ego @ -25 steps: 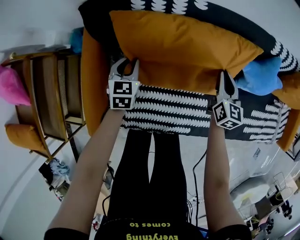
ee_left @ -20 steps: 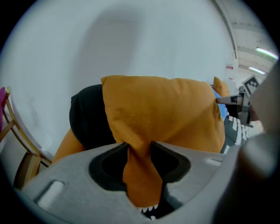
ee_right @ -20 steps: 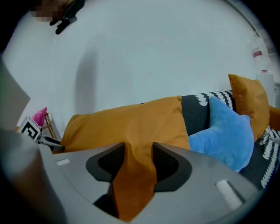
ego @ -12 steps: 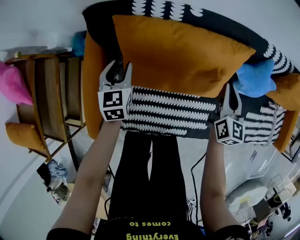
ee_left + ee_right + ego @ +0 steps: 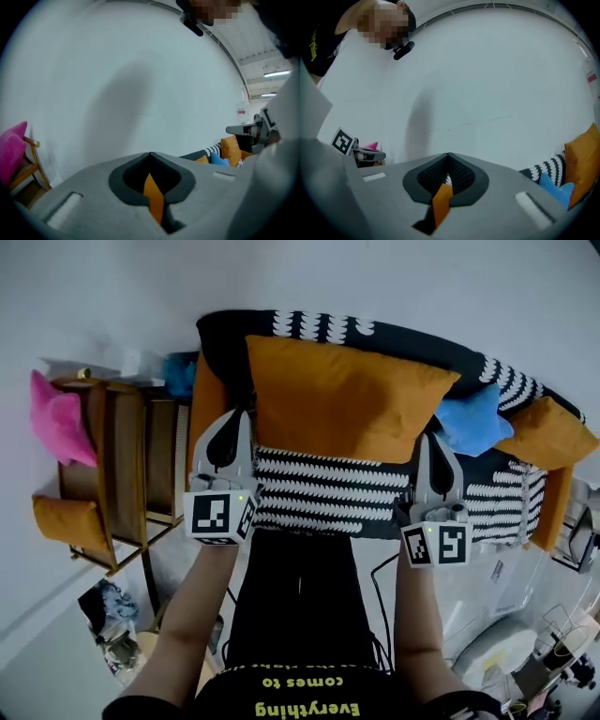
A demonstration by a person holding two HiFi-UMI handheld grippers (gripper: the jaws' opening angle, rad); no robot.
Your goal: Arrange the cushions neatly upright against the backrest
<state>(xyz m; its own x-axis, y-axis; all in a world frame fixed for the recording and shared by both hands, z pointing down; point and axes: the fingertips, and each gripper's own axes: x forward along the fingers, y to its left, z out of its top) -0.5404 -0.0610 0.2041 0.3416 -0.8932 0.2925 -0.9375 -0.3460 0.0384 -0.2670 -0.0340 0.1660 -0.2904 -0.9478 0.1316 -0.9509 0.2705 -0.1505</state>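
A large orange cushion (image 5: 342, 399) stands leaning on the black-and-white patterned backrest (image 5: 319, 326) of the sofa. Further right along the backrest a blue cushion (image 5: 473, 423) and a smaller orange cushion (image 5: 544, 432) lie slumped. My left gripper (image 5: 236, 416) is shut just off the big cushion's left edge. My right gripper (image 5: 428, 439) is shut by its lower right corner. Neither holds anything. In both gripper views the jaws meet at the tips (image 5: 150, 153) (image 5: 448, 154), and a sliver of orange shows through the slot behind them.
The patterned seat (image 5: 328, 488) lies in front of the cushion, with an orange armrest (image 5: 206, 418) at its left end. A wooden chair (image 5: 122, 465) at the left carries a pink cushion (image 5: 52, 418) and an orange one (image 5: 66, 521). Cables and clutter lie on the floor.
Both grippers let go of the big orange cushion's lower corners, drew back toward the person and closed empty. The cushion stays against the backrest.
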